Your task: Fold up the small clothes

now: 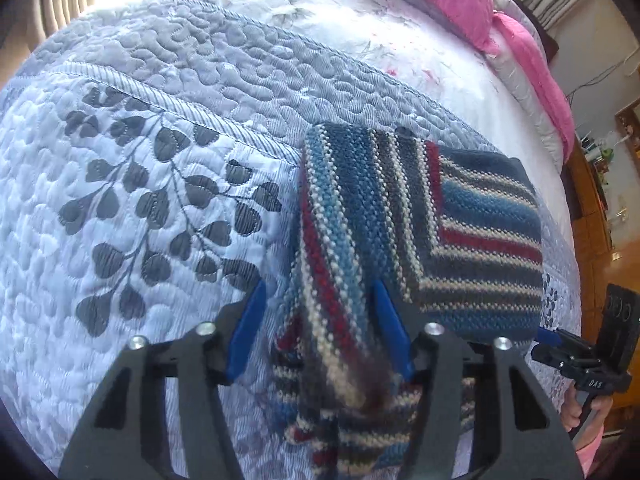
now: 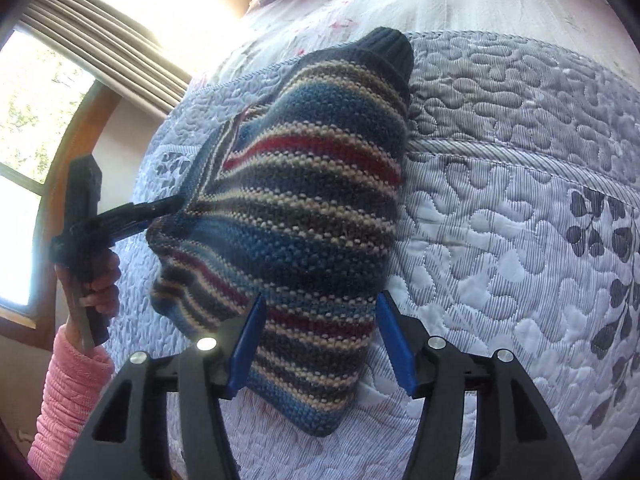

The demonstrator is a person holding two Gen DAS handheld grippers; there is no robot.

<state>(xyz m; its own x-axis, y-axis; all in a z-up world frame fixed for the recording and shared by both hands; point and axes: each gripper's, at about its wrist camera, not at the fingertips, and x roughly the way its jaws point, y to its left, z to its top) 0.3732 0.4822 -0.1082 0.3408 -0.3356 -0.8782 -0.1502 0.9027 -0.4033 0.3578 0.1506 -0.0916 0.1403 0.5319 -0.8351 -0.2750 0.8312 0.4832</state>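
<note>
blue-red-cream striped sweater (image 1: 420, 216), leaf-print quilt (image 1: 140, 200)

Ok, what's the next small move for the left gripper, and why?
Probably shut the left gripper on the sweater: its jaws stand open with a raised strip of knit between them, and the right gripper is open too, so nothing holds the cloth.

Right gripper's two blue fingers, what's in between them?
The striped sweater. Its lower edge lies between the open fingers of the right gripper, on top of the quilted bedspread. The right wrist view shows this.
</note>
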